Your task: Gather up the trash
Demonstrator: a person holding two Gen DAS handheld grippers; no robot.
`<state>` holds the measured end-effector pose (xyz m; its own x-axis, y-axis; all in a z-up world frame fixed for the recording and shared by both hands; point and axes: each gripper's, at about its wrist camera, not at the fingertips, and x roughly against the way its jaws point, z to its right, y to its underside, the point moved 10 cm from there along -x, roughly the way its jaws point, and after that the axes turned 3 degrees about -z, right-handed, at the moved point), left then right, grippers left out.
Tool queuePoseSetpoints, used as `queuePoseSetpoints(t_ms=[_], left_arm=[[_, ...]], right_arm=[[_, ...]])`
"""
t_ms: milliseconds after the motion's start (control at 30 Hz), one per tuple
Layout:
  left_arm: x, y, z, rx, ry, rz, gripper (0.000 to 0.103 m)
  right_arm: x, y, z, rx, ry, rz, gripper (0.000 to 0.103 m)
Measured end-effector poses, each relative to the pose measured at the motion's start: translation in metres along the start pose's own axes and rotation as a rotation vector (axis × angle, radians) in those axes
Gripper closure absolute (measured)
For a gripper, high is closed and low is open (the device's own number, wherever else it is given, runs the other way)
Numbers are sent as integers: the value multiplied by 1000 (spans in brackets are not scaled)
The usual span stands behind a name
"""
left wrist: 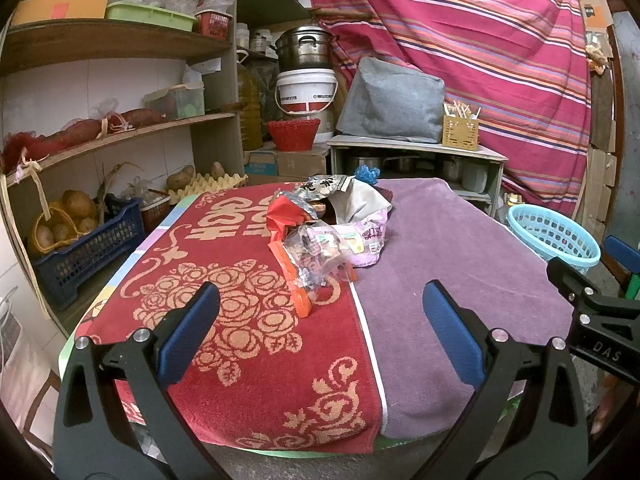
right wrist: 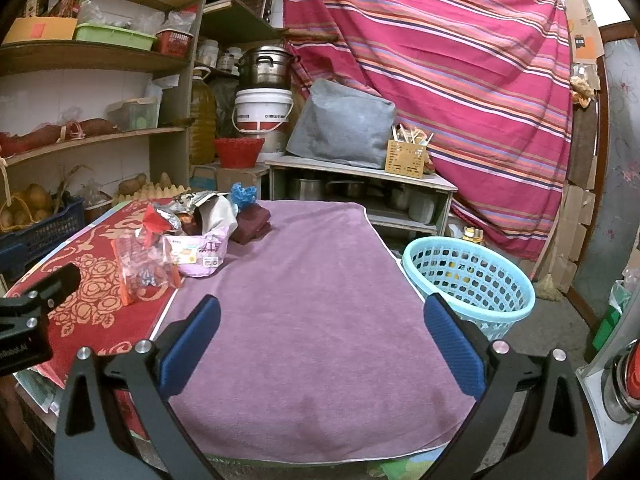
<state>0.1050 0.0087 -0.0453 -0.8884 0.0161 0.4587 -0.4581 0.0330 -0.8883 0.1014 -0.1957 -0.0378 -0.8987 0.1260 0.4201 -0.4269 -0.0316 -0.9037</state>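
A pile of snack wrappers (left wrist: 328,232) lies mid-table where the red towel (left wrist: 224,280) meets the purple towel (left wrist: 448,264); it also shows in the right wrist view (right wrist: 180,236). The nearest piece is a clear bag with orange edges (left wrist: 312,272). A light blue basket (right wrist: 468,280) stands on the floor right of the table, also in the left wrist view (left wrist: 556,236). My left gripper (left wrist: 320,328) is open and empty, short of the pile. My right gripper (right wrist: 320,332) is open and empty over the purple towel (right wrist: 312,312).
Wooden shelves (left wrist: 100,132) with potatoes, crates and boxes stand on the left. A low cabinet (left wrist: 416,152) with a grey bag, pots and a white bucket stands behind the table. A striped cloth (right wrist: 440,60) hangs at the back right.
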Motion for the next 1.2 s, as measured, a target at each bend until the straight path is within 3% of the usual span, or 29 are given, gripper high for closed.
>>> queuePoseSetpoints(t_ms=[433, 800, 900, 1000, 1200], left_arm=[[-5, 5, -10, 5, -17, -22, 5], [-29, -22, -29, 32, -25, -65, 5], [-46, -30, -39, 32, -37, -85, 5], [-70, -38, -49, 43, -38, -111, 5], [-119, -38, -37, 18, 10, -194, 5]], right_arm=[[-6, 1, 4, -8, 9, -8, 4], [-14, -57, 1, 8, -27, 27, 4], [-31, -78, 0, 23, -26, 39, 4], [-62, -89, -1, 37, -6, -7, 4], [-111, -77, 5, 42, 23, -79, 4]])
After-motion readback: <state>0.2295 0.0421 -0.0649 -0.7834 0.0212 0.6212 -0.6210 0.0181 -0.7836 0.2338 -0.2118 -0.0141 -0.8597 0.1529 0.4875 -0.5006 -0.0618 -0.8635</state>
